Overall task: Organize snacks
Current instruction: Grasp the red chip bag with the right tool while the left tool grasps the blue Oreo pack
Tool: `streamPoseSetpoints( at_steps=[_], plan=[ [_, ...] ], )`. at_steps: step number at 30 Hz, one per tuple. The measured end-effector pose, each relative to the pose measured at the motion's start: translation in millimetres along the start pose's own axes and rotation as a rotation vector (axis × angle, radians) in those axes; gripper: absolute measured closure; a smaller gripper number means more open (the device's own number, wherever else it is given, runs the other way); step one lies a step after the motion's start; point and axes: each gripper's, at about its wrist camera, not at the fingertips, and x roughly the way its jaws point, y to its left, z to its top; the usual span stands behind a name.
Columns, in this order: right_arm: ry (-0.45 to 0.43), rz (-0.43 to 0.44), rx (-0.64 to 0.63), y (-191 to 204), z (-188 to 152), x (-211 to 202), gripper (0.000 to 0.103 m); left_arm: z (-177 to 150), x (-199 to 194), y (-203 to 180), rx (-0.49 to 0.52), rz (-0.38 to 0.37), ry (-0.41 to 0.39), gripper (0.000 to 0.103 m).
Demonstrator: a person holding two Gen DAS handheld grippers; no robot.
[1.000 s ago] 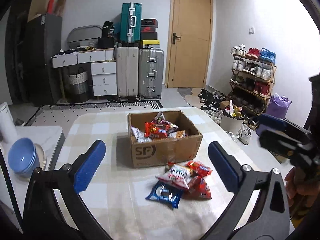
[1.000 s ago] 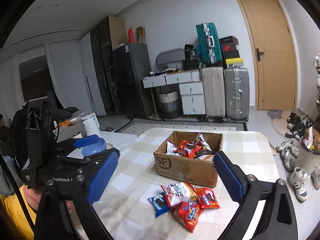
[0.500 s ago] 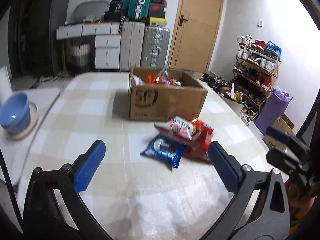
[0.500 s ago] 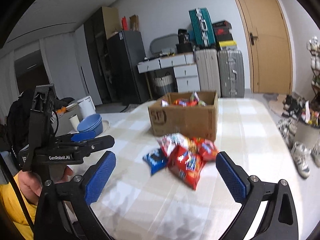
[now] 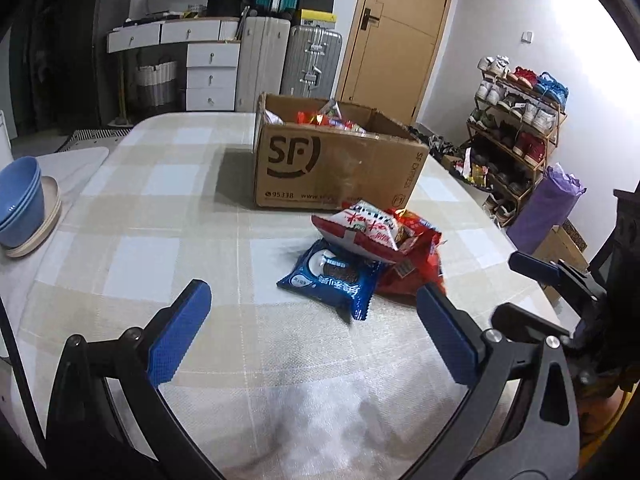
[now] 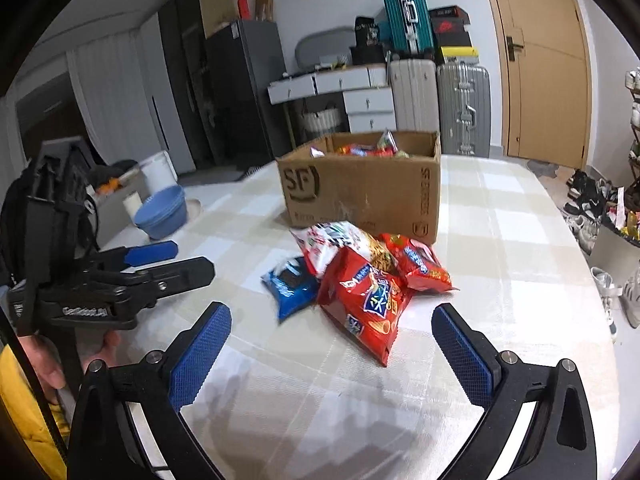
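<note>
My left gripper point(image 5: 312, 332) and right gripper point(image 6: 328, 344) both gaped wide, holding nothing, above the table point(image 5: 132, 216). The snack packets point(image 6: 360, 276) lay heaped just before the box point(image 5: 336, 168). Only my right view showed the big red bag point(image 6: 368, 304) plainly, and a hand point(image 6: 52, 364).

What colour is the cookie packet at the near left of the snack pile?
Blue, with white print, on the cookie packet; the left wrist view shows it best.

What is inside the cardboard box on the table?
Snack packets, mostly red, show above the rim of the cardboard box. The box walls hide the lower packets and the bottom, so their number cannot be told.
</note>
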Motion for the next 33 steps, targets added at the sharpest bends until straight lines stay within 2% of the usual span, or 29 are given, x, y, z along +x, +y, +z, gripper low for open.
streamPoseSetpoints(
  at_steps=[3, 8, 9, 11, 16, 17, 18, 19, 21, 23, 25, 33],
  plan=[
    [0.056, -0.02, 0.032, -7, 2, 23, 0.001, 1, 16, 1, 0.009, -0.001, 0.025, 0.001],
    [0.129, 0.013, 0.117, -23, 5, 60, 0.003, 3, 51, 7, 0.01, 0.003, 0.08, 0.0],
    [0.146, 0.004, 0.119, -25, 5, 67, 0.005, 4, 59, 8, 0.005, 0.002, 0.092, 0.0],
    [0.176, 0.001, 0.131, -30, 6, 80, 0.019, 3, 72, 12, -0.01, -0.003, 0.118, 0.001],
    [0.217, 0.012, 0.195, -43, 6, 99, 0.023, 1, 91, 16, -0.008, -0.011, 0.144, 0.001],
    [0.204, 0.008, 0.188, -43, 6, 100, 0.03, 2, 95, 16, -0.009, -0.014, 0.149, 0.001],
    [0.213, 0.009, 0.18, -43, 6, 101, 0.031, 2, 99, 17, -0.012, -0.016, 0.151, 0.001],
    [0.215, 0.001, 0.157, -41, 7, 103, 0.041, 2, 103, 17, -0.016, -0.019, 0.155, 0.001],
    [0.217, 0.01, 0.144, -40, 7, 104, 0.044, 3, 112, 17, -0.019, -0.024, 0.17, 0.001],
    [0.211, 0.034, 0.143, -39, 6, 103, 0.052, 4, 118, 16, -0.021, -0.023, 0.175, 0.001],
    [0.195, 0.055, 0.151, -38, 4, 100, 0.055, 5, 123, 14, -0.021, -0.025, 0.174, 0.001],
    [0.14, 0.107, 0.178, -42, -5, 76, 0.056, 10, 130, 7, 0.01, -0.023, 0.178, 0.001]
  ],
)
